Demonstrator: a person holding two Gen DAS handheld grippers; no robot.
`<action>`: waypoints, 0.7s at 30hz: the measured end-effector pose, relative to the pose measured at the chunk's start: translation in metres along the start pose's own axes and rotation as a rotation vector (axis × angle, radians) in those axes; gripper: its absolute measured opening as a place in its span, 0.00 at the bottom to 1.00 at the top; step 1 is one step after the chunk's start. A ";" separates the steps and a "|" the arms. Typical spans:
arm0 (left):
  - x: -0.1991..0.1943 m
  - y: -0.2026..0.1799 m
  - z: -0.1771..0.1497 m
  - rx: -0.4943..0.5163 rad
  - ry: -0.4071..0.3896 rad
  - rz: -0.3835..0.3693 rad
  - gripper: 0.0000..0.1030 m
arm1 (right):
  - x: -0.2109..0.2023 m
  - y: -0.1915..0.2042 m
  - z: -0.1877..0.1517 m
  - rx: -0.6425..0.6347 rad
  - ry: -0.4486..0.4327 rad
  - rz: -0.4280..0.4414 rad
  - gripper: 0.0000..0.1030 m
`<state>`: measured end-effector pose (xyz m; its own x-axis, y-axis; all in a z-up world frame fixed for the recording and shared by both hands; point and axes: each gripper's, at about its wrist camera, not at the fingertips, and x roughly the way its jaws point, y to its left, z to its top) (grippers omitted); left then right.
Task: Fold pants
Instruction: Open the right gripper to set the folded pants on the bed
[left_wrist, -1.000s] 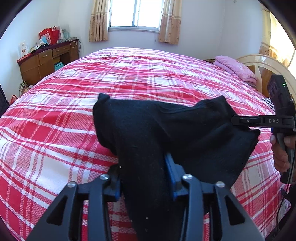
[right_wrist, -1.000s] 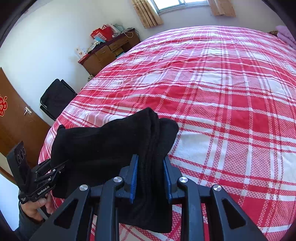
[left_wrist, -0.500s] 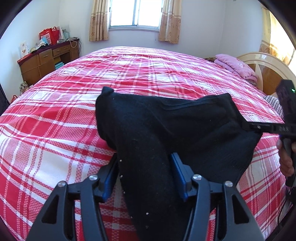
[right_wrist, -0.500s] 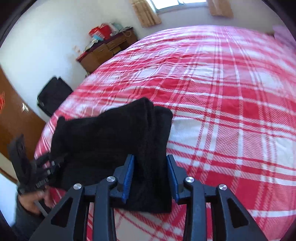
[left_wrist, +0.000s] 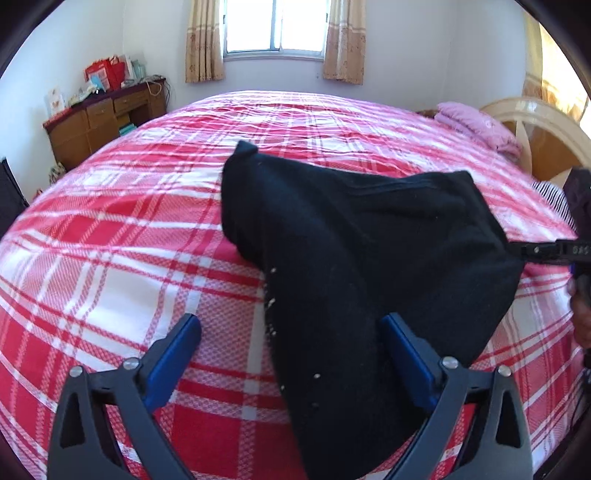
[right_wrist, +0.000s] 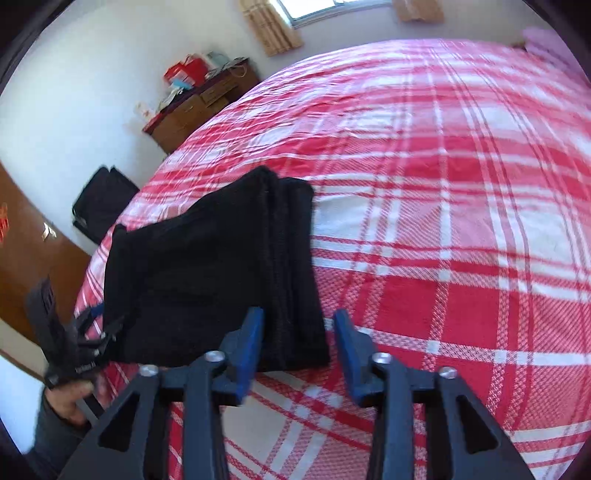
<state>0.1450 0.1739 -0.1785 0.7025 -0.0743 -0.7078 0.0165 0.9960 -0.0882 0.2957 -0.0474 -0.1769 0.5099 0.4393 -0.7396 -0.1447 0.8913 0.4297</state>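
The black pants lie folded in a thick stack on the red plaid bed. They also show in the right wrist view. My left gripper is open, its blue pads wide apart, with one end of the stack lying between them. My right gripper is open too, its pads on either side of the stack's near corner without pinching it. Each gripper shows at the edge of the other's view, at the opposite ends of the stack.
A wooden desk with clutter stands by the far left wall. A pink folded blanket and a cream headboard are at the right. A black bag and a brown door are left of the bed.
Both grippers were shut on the ends of the pants and have opened. The stack has dropped onto the bed. The right gripper has pulled back slightly.
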 end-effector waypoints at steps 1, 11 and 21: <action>0.000 0.001 0.000 0.000 0.003 0.001 0.98 | -0.001 -0.002 -0.001 0.007 -0.008 0.014 0.48; -0.016 -0.001 0.003 0.018 0.021 0.062 0.98 | -0.043 -0.008 -0.010 0.057 -0.110 -0.109 0.55; -0.057 -0.029 0.024 0.018 -0.079 0.038 0.97 | -0.134 0.032 -0.037 -0.097 -0.195 -0.279 0.55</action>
<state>0.1214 0.1502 -0.1185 0.7565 -0.0333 -0.6531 0.0015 0.9988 -0.0492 0.1915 -0.0741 -0.0831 0.6924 0.1558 -0.7045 -0.0516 0.9846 0.1670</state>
